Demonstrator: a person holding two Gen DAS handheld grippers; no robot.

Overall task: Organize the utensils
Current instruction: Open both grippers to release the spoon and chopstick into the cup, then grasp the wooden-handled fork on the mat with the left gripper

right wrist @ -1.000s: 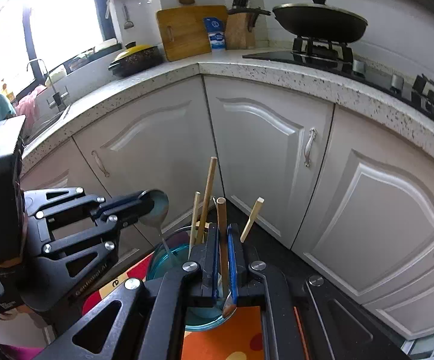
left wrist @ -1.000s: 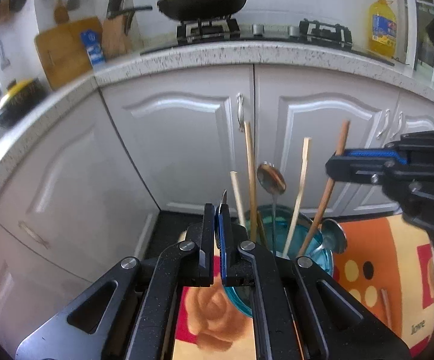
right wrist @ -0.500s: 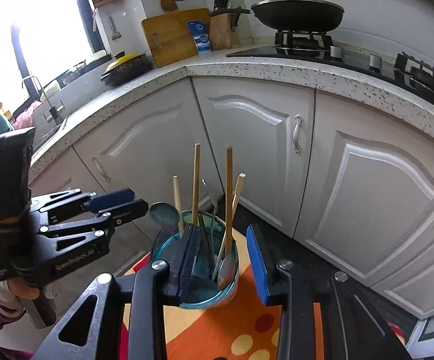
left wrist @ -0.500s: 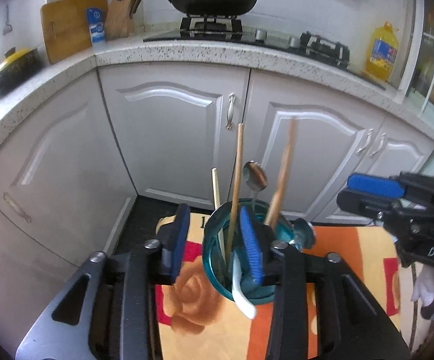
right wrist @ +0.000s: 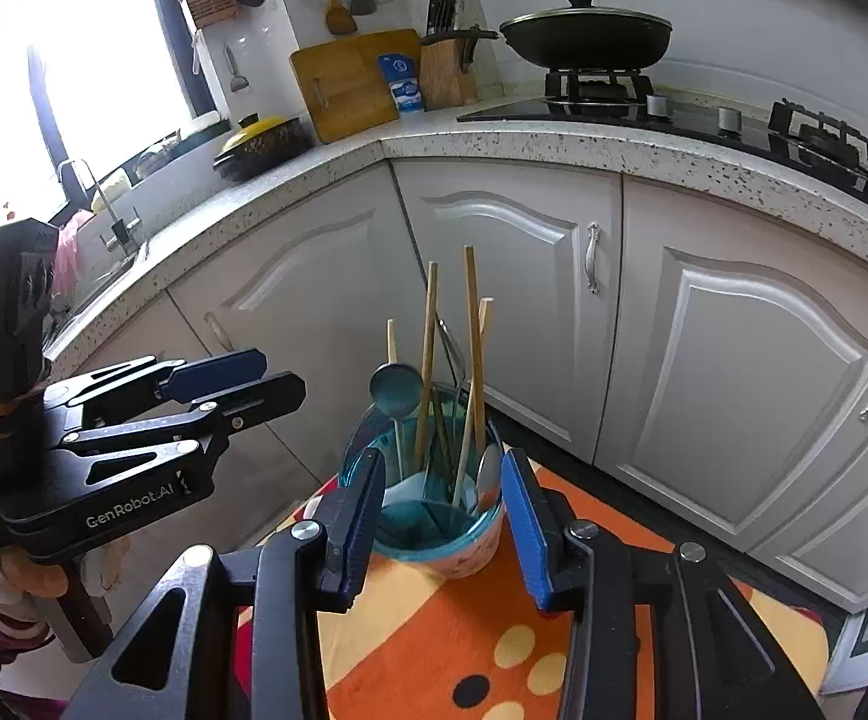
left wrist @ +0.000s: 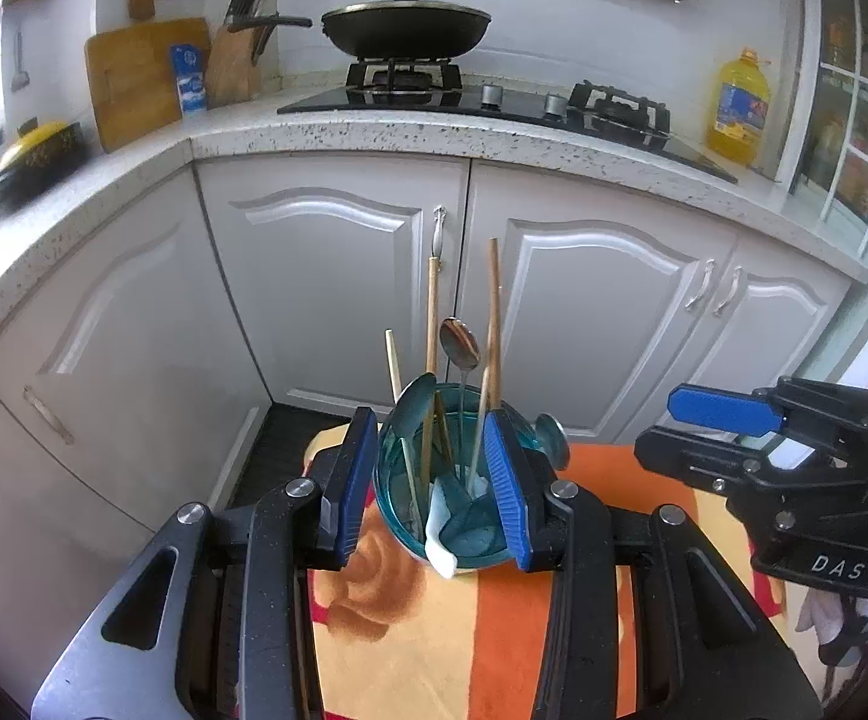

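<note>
A white cabinet run (left wrist: 338, 276) under a speckled counter (left wrist: 494, 141) fills the background, rising behind the blue glass jar (left wrist: 452, 498), which serves here as the landmark. On the counter well above and behind the jar sits a lidded black wok (left wrist: 405, 30) on the stove. The jar itself stands on an orange patterned cloth (right wrist: 434, 618) spread under and in front of it.

The left gripper (left wrist: 431, 483) sits just in front of the jar, its blue pads (left wrist: 353, 480) parted with nothing clamped between them; the jar shows through the gap, beyond the fingertips. The right gripper (right wrist: 443, 513) also hangs just in front of the jar, its jaws opening at this moment and empty, the jar seen beyond them. In the left wrist view the right gripper appears off to the jar's right.

Inside the jar stand the utensils: wooden chopsticks (left wrist: 493, 324) upright and slightly splayed, metal spoons (left wrist: 460, 343) with bowls up, and a white spoon (left wrist: 441, 531) low against the glass.
</note>
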